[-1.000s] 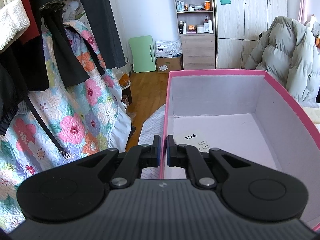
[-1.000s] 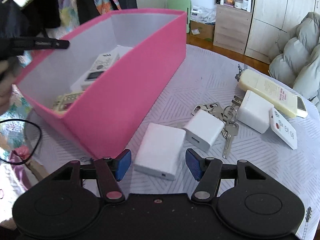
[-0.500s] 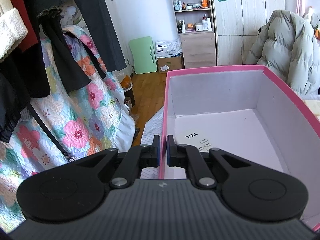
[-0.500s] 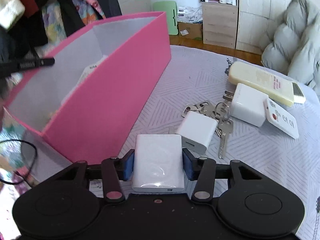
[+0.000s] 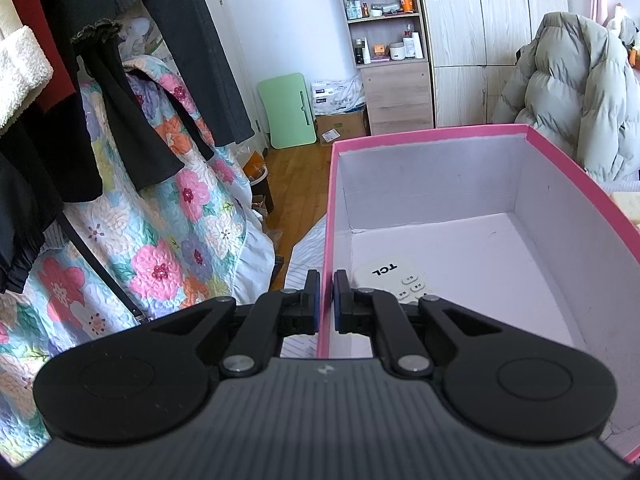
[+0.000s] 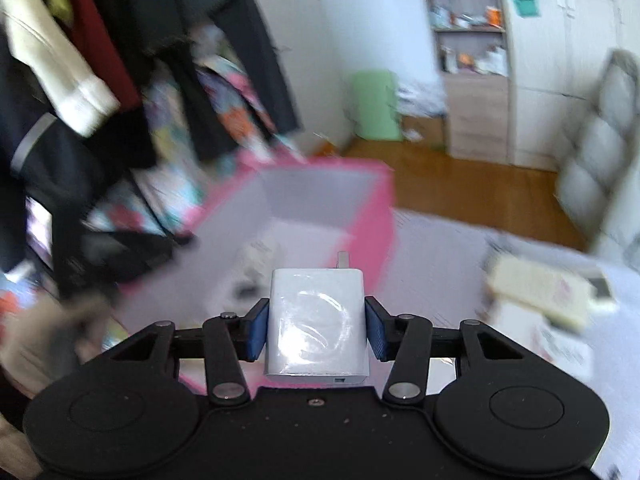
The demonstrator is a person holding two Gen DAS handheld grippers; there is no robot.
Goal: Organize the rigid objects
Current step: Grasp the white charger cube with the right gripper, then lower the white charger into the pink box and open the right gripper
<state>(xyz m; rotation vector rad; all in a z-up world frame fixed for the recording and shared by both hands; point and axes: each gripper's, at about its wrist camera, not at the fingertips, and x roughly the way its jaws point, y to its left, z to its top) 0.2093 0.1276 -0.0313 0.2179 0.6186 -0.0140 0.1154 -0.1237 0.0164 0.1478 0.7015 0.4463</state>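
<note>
Two grippers are seen, each from its own wrist camera. In the left wrist view, dark garments (image 5: 120,80) and a soft quilt (image 5: 168,248) printed with flowers are hung at the far left. Right of them, the left gripper (image 5: 326,298) is pinched narrowly onto the thin left wall of a pink box (image 5: 424,136), one blue pad (image 5: 314,296) outside the wall and the other inside. The box is made of stiff card, pink outside and pale, smooth and matte inside. A white remote (image 5: 394,280) marked TCL is lain flat on the box floor in the near left corner, just beside the inner pad. Beyond the box, a wooden shelf unit (image 5: 388,40) is stood against the wall, and a puffy grey coat (image 5: 568,96) is draped at the far right.

In the right wrist view, much is blurred. A white charger (image 6: 316,320), a glossy rounded block with a metal prong at its far end, is clamped between the blue pads of the right gripper (image 6: 316,330) and is held in the air over the near edge of the pink box (image 6: 376,216). To the right, a pale yellow flat case (image 6: 536,292) is lain on the patterned tablecloth (image 6: 440,264).
</note>
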